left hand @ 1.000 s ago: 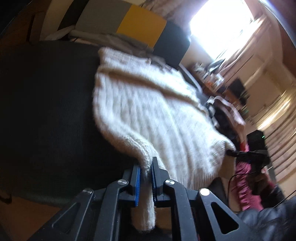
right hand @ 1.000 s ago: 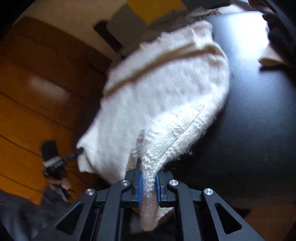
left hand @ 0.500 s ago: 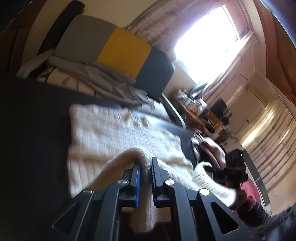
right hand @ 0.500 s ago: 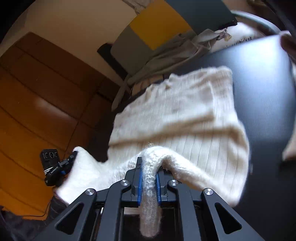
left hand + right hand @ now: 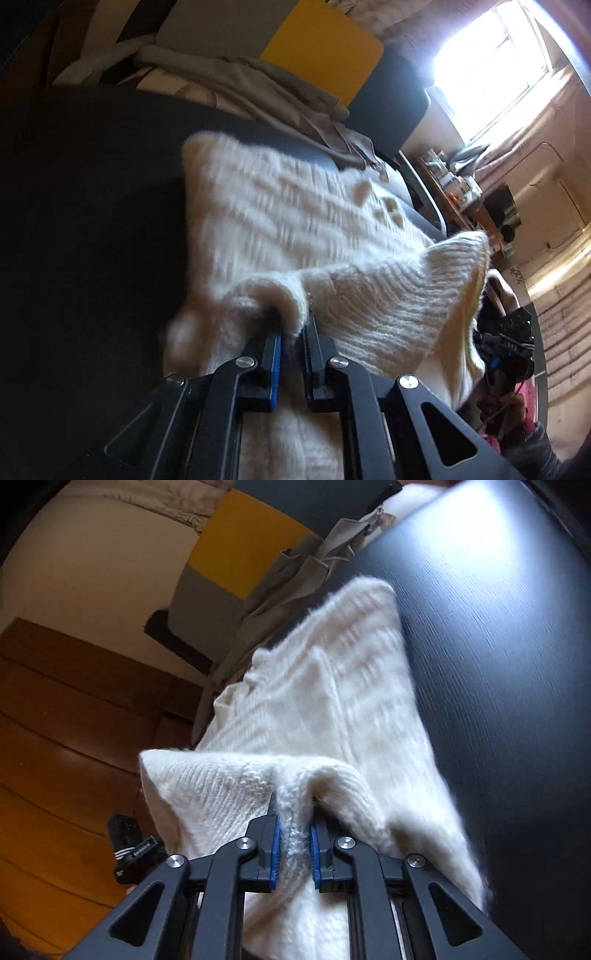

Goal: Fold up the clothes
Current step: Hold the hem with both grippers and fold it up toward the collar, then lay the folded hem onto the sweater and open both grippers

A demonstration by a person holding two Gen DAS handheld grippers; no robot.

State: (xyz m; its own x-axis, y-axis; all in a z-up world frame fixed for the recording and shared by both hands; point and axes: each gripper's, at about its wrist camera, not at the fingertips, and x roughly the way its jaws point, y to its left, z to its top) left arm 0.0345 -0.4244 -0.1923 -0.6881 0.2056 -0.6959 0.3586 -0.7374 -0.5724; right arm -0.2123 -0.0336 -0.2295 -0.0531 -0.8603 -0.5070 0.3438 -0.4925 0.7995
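A cream knitted sweater (image 5: 295, 221) lies on a black table (image 5: 92, 184), its near hem lifted and doubled over toward the far end. My left gripper (image 5: 291, 325) is shut on a bunched edge of that hem. In the right wrist view the same sweater (image 5: 332, 709) stretches away across the black table (image 5: 498, 664), and my right gripper (image 5: 294, 812) is shut on a pinched ridge of its knit. The raised hem spans between both grippers. The other gripper (image 5: 129, 853) shows dark at the lower left of the right wrist view.
Beige and grey clothes (image 5: 258, 88) are heaped at the table's far edge against a grey, yellow and dark cushion (image 5: 325, 48). A bright window (image 5: 491, 62) and cluttered shelves (image 5: 458, 184) stand at right. Wooden panelling (image 5: 74, 720) fills the left of the right wrist view.
Both grippers have carried the lifted hem forward over the sweater's body toward its far end. The fold is lower and closer to the flat part now. Both stay shut on the knit.
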